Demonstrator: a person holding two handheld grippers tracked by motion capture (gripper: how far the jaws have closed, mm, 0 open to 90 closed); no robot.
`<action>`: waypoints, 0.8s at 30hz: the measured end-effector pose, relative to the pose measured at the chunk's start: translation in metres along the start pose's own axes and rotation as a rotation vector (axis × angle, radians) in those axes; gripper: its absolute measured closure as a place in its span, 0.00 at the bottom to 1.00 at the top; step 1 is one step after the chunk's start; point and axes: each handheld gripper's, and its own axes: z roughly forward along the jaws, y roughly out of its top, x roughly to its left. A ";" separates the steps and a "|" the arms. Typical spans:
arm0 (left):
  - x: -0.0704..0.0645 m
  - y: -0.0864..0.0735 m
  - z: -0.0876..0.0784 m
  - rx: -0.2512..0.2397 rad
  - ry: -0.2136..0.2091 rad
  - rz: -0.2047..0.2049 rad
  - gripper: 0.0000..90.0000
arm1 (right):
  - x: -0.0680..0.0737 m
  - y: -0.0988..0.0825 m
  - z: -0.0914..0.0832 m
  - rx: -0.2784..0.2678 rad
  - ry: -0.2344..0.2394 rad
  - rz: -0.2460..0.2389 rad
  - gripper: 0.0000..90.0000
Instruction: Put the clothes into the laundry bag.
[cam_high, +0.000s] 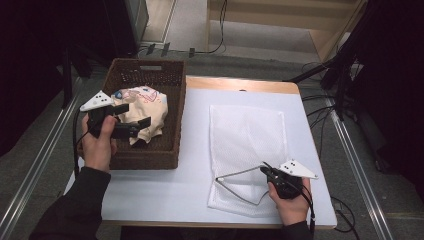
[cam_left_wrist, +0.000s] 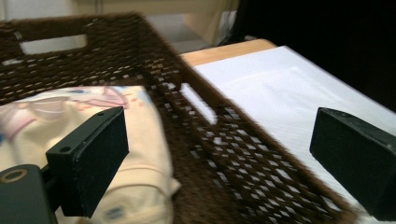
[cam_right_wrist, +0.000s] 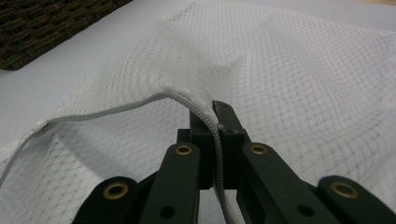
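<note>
Mesh bag (cam_high: 247, 145) rim pinched: right gripper (cam_right_wrist: 214, 122) | left gripper (cam_high: 131, 117) wide, empty | shirt (cam_high: 145, 112) part-hidden

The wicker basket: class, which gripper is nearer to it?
Left. The left gripper hovers open over the wicker basket, above the folded cloth. The right gripper is across the table, shut on the mesh bag.

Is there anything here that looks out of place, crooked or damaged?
Nothing looks damaged or spilled. The mesh bag lies flat on the table, except its near edge, which the right gripper pinches and lifts so the mouth gapes. The cloth sits crumpled in the basket, under the open left gripper.
</note>
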 end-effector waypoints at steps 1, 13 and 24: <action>0.006 0.002 0.006 0.016 0.019 -0.015 0.06 | 0.000 0.000 0.000 0.001 0.002 0.000 0.99; 0.062 0.004 0.057 0.218 0.184 -0.134 0.04 | 0.001 0.000 0.001 -0.002 0.007 -0.009 0.99; 0.084 -0.011 0.103 0.414 0.251 -0.273 0.15 | 0.003 -0.001 0.002 0.003 0.013 -0.018 0.99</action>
